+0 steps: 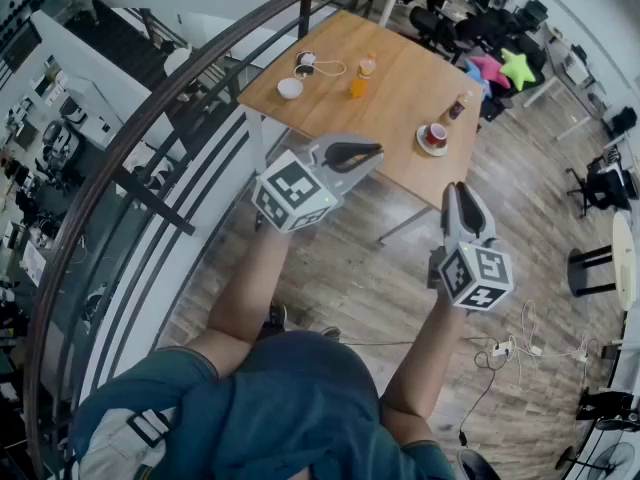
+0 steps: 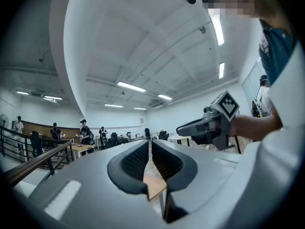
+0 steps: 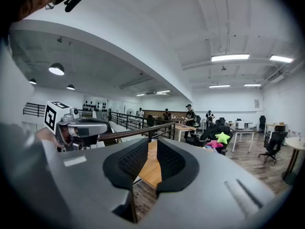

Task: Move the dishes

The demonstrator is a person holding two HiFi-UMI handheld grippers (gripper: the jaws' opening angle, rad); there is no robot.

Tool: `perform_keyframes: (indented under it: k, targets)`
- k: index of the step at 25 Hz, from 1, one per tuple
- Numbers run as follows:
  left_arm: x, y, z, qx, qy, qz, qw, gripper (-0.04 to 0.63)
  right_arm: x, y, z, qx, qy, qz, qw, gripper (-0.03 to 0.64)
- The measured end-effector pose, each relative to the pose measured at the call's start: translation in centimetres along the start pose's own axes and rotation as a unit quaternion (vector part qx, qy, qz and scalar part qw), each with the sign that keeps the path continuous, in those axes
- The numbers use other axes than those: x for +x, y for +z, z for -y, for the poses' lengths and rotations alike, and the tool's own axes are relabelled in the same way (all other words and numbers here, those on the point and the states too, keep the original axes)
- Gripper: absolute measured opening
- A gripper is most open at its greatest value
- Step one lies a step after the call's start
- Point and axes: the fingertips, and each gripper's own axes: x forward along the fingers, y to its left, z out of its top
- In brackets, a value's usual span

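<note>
A wooden table (image 1: 400,73) stands ahead of me, beyond both grippers. On it sit a white bowl (image 1: 290,88), an orange glass (image 1: 359,86), a red cup on a white saucer (image 1: 433,136) and a small bottle (image 1: 460,106). My left gripper (image 1: 352,155) is held in the air just short of the table's near edge, its jaws together and empty (image 2: 150,149). My right gripper (image 1: 461,200) hovers over the floor, to the right of the table's near corner. Its jaws are all but together, with nothing between them (image 3: 152,149). Each gripper shows in the other's view, the right one (image 2: 183,128) and the left one (image 3: 81,127).
A curved dark railing (image 1: 150,138) runs along my left, with a drop behind it. A white cable (image 1: 325,65) lies on the table's far side. Star cushions (image 1: 515,68) lie past the table. Cables (image 1: 510,348) trail on the wooden floor at right, near a black stool (image 1: 590,268).
</note>
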Motion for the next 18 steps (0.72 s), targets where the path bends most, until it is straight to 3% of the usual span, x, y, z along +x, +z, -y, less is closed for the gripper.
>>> perform_keyframes:
  k: [18]
  targets:
    - [-2.8,0.0,0.7,-0.004,0.003,0.003,1.0,0.021,-1.4,-0.4,-2.3,-0.004,-0.005,-0.002,1.0,0.041]
